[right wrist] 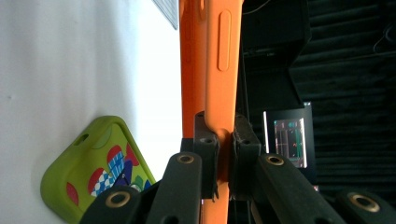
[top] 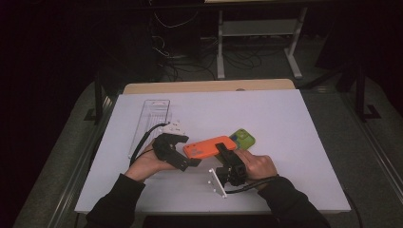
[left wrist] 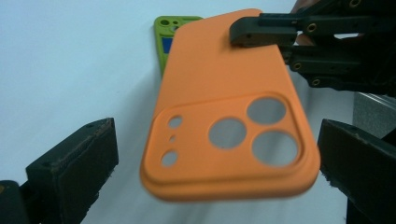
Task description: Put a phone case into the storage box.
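My right gripper (top: 223,151) pinches the matte orange phone case (left wrist: 224,112), rounded with round lens holes, lying between my left gripper's (top: 186,152) spread fingers (left wrist: 74,163), untouched.

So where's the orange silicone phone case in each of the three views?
High view: orange silicone phone case sits centre, between the left gripper and right gripper.
Left gripper view: fills the middle, camera cutouts nearest, between open jaws.
Right gripper view: edge-on, rising up the centre, pinched by the jaws.
Shared landmark: green phone case on the white table.
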`<state>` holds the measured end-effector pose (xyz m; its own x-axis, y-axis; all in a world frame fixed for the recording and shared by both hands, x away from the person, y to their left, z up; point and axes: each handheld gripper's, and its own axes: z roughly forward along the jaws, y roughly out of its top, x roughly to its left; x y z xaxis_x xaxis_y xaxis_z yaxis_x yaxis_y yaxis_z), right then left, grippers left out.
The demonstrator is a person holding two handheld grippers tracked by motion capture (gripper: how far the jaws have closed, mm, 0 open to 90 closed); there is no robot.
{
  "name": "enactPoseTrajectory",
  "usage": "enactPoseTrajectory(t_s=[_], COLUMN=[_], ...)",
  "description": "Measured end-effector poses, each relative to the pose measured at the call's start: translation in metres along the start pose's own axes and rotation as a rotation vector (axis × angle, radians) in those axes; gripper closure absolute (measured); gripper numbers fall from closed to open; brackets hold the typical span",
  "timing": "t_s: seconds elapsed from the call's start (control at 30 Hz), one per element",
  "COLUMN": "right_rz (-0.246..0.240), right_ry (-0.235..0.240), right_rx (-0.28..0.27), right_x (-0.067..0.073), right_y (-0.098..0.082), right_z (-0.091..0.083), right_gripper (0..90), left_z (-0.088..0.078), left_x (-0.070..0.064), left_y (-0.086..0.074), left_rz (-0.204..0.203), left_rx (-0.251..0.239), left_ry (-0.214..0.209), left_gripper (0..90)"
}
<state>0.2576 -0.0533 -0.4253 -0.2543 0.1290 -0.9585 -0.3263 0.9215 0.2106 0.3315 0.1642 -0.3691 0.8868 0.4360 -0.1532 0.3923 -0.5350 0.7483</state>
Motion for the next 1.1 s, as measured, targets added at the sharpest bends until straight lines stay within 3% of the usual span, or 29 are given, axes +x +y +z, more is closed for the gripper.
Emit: enactPoseTrajectory(t_s=[0.03, 0.3, 0.37, 0.57, 0.73, 0.97, 1.07, 1.1], right_rz=[-0.001, 0.14, 0.182, 0.295, 0.485, 0.607, 0.702, 0.701], right_ry=[0.014, 0.105, 0.096, 0.143, 0.199, 0.257, 0.297, 0.309], right_rx=[0.005, 0.035, 0.027, 0.038, 0.047, 0.057, 0.06, 0.063], right_x=[-0.002, -0.009, -0.011, -0.019, -0.024, -0.032, -0.034, -0.036], right_y=[-0.001, -0.008, -0.01, -0.017, -0.02, -0.028, -0.032, -0.035], right_z=[0.0, 0.003, 0.004, 0.006, 0.006, 0.01, 0.012, 0.013], right_gripper=[82.3, 82.2, 82.2, 82.1, 82.1, 82.1, 82.1, 82.1], left_z=[-0.001, -0.004, -0.005, -0.004, -0.004, -0.003, -0.003, -0.003], left_x=[0.001, 0.005, 0.006, 0.006, 0.006, 0.005, 0.005, 0.005], left_y=[0.0, -0.001, -0.001, -0.002, -0.002, -0.002, -0.002, -0.001], left_rz=[0.002, -0.004, 0.007, -0.012, -0.014, 0.002, 0.021, 0.023], left_rx=[0.0, -0.014, -0.017, -0.022, -0.027, -0.002, 0.006, 0.008], left_ry=[0.004, 0.021, 0.023, 0.029, 0.034, 0.04, 0.051, 0.052], left_gripper=[0.0, 0.0, 0.0, 0.0, 0.0, 0.0, 0.0, 0.0])
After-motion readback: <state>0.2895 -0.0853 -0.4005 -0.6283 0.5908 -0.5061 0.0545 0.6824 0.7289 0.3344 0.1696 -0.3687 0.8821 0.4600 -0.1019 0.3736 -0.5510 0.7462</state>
